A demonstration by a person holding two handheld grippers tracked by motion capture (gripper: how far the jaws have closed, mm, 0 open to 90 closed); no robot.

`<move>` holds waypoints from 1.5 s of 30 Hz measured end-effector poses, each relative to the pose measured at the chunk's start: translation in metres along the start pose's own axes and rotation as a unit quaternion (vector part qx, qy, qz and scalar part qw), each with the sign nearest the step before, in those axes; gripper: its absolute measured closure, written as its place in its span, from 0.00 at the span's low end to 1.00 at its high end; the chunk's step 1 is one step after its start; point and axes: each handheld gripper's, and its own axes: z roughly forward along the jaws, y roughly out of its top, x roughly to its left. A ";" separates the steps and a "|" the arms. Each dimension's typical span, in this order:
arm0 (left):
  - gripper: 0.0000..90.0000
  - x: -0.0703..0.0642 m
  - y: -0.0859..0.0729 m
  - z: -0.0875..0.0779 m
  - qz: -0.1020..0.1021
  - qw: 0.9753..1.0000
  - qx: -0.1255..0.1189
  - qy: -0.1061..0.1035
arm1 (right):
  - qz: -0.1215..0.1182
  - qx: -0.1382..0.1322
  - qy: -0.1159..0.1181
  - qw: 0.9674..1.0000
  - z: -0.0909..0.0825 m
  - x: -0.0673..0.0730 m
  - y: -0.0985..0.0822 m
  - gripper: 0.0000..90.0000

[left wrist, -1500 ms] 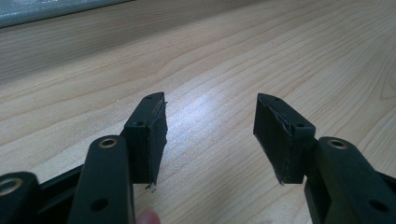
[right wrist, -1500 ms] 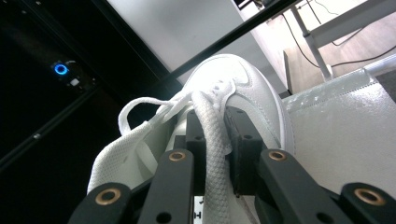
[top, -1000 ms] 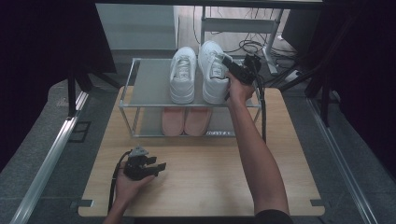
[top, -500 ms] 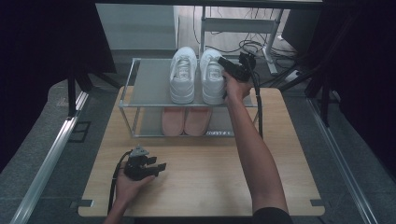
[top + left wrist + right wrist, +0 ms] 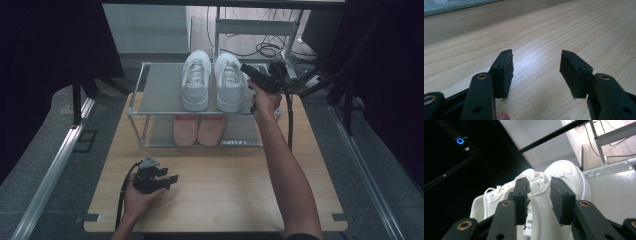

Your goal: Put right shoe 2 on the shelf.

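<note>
Two white sneakers stand side by side on the top shelf of a small metal rack (image 5: 160,90): the left one (image 5: 196,80) and the right one (image 5: 229,82). My right gripper (image 5: 247,69) hovers just off the right sneaker's far right side. Its jaws have just been opening and stand open. In the right gripper view (image 5: 539,185) the white sneaker (image 5: 570,175) lies beyond the pads, which do not press on it. My left gripper (image 5: 172,178) rests on the wooden table (image 5: 230,195), open, with bare wood between its jaws (image 5: 536,58).
A pair of pink shoes (image 5: 197,130) sits on the rack's lower shelf. The left half of the top shelf is bare. Cables and a metal frame (image 5: 260,25) lie behind the rack. Dark curtains flank the table.
The right white sneaker went from angled to straight beside the left one. My right gripper drew off to its right with wider jaws. The left gripper stayed put.
</note>
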 end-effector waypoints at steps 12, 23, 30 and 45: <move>0.50 -0.002 0.000 0.001 0.003 1.000 0.005 0.002 | -0.026 0.033 0.006 0.999 -0.037 -0.019 -0.019 0.94; 0.50 -0.003 0.000 0.001 0.001 1.000 0.005 0.002 | -0.044 0.069 0.004 0.997 -0.035 -0.023 -0.044 0.99; 0.50 -0.003 0.000 0.000 0.002 1.000 0.005 0.003 | -0.048 0.078 0.008 0.996 -0.032 -0.017 -0.051 0.99; 0.50 -0.003 0.000 0.000 0.002 1.000 0.004 0.003 | -0.043 0.086 0.027 0.995 -0.022 -0.004 -0.058 1.00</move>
